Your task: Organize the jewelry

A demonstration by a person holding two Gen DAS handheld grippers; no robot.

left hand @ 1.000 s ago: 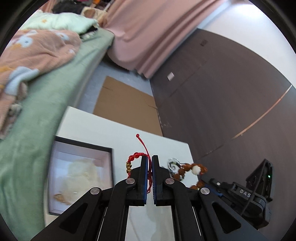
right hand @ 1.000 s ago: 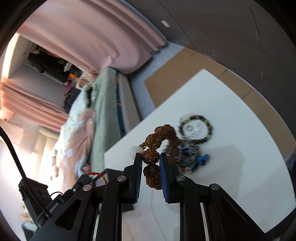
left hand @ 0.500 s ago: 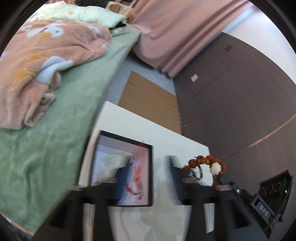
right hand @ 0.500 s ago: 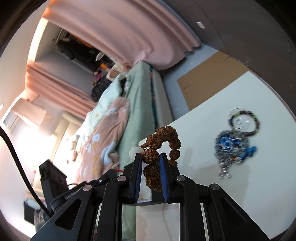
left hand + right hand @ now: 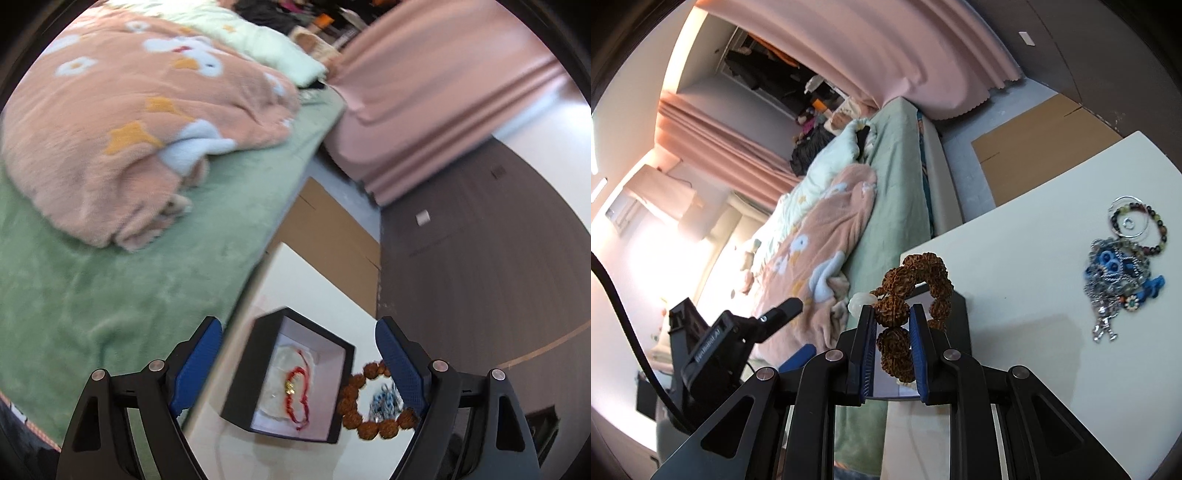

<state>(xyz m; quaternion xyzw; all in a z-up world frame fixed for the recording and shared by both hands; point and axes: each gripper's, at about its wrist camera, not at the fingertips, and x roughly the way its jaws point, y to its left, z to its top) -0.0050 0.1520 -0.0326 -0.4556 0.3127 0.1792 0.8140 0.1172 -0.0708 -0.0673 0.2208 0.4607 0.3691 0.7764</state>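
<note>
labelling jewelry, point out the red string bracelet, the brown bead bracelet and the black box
red string bracelet (image 5: 297, 397), left wrist view, its loop
brown bead bracelet (image 5: 894, 308), right wrist view, gripped bead
black box (image 5: 240, 376), left wrist view, outer wall

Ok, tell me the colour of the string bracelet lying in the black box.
Red, with small gold beads; the string bracelet shows best in the left wrist view.
</note>
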